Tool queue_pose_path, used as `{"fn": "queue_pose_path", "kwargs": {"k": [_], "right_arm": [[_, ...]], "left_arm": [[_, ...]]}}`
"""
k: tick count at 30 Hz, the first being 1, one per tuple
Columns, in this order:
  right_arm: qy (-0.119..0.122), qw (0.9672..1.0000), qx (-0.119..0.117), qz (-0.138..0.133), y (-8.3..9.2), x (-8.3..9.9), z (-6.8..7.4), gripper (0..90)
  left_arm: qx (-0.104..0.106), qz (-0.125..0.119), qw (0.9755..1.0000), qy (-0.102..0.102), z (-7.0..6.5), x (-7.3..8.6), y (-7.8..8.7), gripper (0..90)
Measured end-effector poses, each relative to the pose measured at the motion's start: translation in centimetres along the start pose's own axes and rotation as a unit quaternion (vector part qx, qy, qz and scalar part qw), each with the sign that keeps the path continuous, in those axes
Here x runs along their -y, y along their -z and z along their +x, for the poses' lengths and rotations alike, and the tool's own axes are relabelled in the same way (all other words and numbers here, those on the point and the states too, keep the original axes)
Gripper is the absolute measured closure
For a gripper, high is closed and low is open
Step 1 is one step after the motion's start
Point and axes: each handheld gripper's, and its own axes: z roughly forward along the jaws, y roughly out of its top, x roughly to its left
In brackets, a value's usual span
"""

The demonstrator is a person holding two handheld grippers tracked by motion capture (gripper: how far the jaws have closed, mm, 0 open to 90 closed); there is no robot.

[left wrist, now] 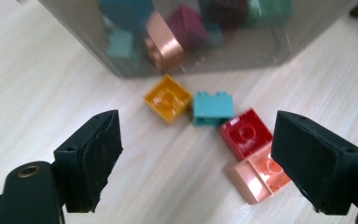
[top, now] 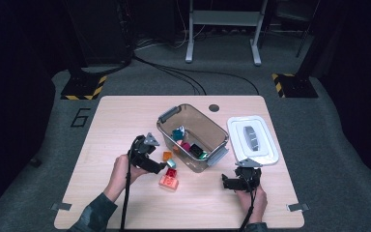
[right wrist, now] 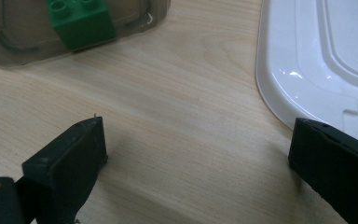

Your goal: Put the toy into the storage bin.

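Four loose bricks lie on the bench (top: 125, 116) just ahead of the left gripper (left wrist: 196, 154), whose jaws stand wide apart with nothing between them: an orange brick (left wrist: 168, 98), a teal brick (left wrist: 213, 108), a red brick (left wrist: 246, 135) and a pink brick (left wrist: 256, 175) nearest its right jaw. Beyond them stands the clear bin (left wrist: 270, 51). The right gripper (right wrist: 196, 154) is also apart, empty, beside the white lid (right wrist: 307, 60).

Left forearm: entering from the bottom edge beside the bin (top: 193, 137), angling up toward it.
Left hand (top: 121, 170): gripping the tool body, left of the bin.
Left gripper (top: 166, 169): pointing at the bin's near-left wall, jaws standing wide apart, nothing between the pads.
Right hand (top: 252, 198): holding its tool below the bin's right end.
Right gripper (top: 226, 182): lying level, jaws spread wide, gripping nothing.
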Motion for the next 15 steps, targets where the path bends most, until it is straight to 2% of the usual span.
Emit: {"fn": "queue_pose_path", "kwargs": {"k": [3,9,12,13,14,15], "right_arm": [[0.0,1.0,0.0,0.0,0.0,0.0,0.0,3.2],[0.0,1.0,0.0,0.0,0.0,0.0,0.0,3.3],[0.0,1.0,0.0,0.0,0.0,0.0,0.0,3.3],[0.0,1.0,0.0,0.0,0.0,0.0,0.0,3.3],[0.0,1.0,0.0,0.0,0.0,0.0,0.0,3.3],[0.0,1.0,0.0,0.0,0.0,0.0,0.0,3.3]], "left_arm": [[0.015,0.013,0.9998,-0.001,-0.7,0.7,-1.1,15.9],[0.033,0.013,0.9993,0.007,-2.3,1.5,-2.8,15.1],[0.032,0.013,0.9993,0.011,-3.0,1.5,-3.4,14.8],[0.037,0.021,0.9991,0.006,-3.1,1.5,-3.6,14.8],[0.028,0.023,0.9993,0.004,-3.4,1.5,-3.8,14.8],[0.028,0.026,0.9993,0.004,-3.6,1.5,-4.0,14.8]]}}
